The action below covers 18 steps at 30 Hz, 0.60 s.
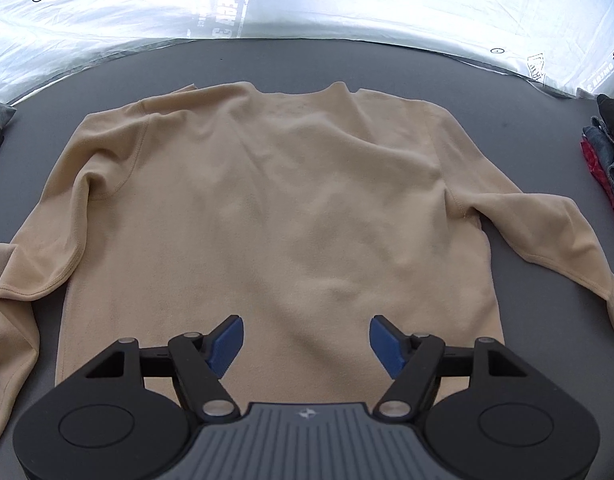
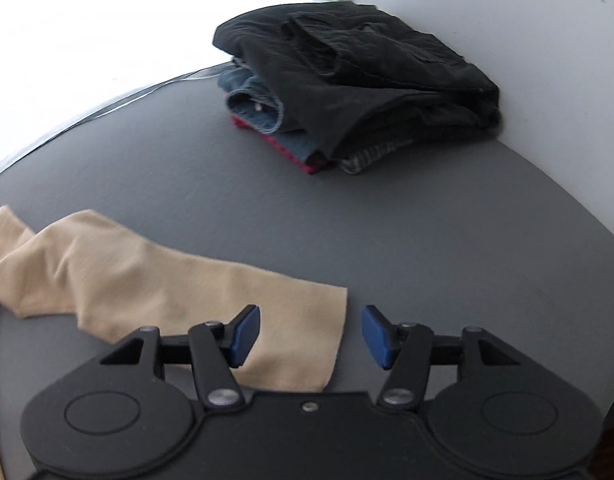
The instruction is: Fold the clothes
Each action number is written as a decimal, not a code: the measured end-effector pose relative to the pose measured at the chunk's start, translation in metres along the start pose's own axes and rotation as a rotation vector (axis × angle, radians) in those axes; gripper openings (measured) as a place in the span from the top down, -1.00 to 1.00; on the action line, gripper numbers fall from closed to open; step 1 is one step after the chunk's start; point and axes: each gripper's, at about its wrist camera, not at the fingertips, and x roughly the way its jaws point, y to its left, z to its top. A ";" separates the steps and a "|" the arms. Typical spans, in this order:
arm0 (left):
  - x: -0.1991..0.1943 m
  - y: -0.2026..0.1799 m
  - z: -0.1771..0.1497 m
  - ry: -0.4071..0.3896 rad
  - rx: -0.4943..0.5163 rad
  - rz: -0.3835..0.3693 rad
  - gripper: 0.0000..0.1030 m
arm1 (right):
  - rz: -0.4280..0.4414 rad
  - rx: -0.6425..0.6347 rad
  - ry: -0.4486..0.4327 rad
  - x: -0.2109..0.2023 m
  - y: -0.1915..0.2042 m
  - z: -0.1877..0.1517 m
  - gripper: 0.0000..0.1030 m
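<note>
On grey table [image 1: 347, 68]: spread tan sweater [image 1: 275, 208]

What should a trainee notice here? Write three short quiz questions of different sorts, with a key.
1. True or false: the beige long-sleeved fleece top lies spread flat on the grey table.
2. Which garment tops the folded pile: A red, B black, C denim?
3. Fill in: the right claw hangs open over the top's ____ end.

Key: 1 true; 2 B; 3 sleeve. The left claw is open too.
</note>
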 end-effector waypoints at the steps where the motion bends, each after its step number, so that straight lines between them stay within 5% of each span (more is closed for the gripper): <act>1: 0.000 0.000 0.000 -0.002 0.000 0.001 -0.37 | -0.011 -0.012 -0.008 0.000 0.000 0.001 -0.15; 4: -0.003 -0.001 -0.001 -0.013 0.002 0.012 -0.38 | -0.044 -0.049 -0.032 0.000 0.001 0.004 0.16; 5: -0.005 -0.001 -0.002 -0.018 0.000 0.017 -0.38 | -0.055 -0.061 -0.040 0.000 0.001 0.004 0.86; 6: -0.007 0.001 -0.002 -0.024 -0.004 0.022 -0.38 | -0.066 -0.073 -0.048 0.000 0.001 0.005 0.94; 11: -0.024 0.023 -0.016 -0.049 -0.066 0.066 -0.38 | -0.146 -0.129 -0.080 -0.001 -0.002 0.009 0.94; 15: -0.040 0.050 -0.035 -0.067 -0.141 0.117 -0.38 | -0.196 -0.223 0.005 0.022 0.000 -0.002 0.86; 16: -0.044 0.057 -0.039 -0.071 -0.159 0.130 -0.38 | -0.235 -0.268 -0.001 0.022 0.008 -0.007 0.77; 18: -0.052 0.071 -0.049 -0.080 -0.196 0.156 -0.38 | -0.275 -0.339 -0.033 0.017 0.024 -0.014 0.05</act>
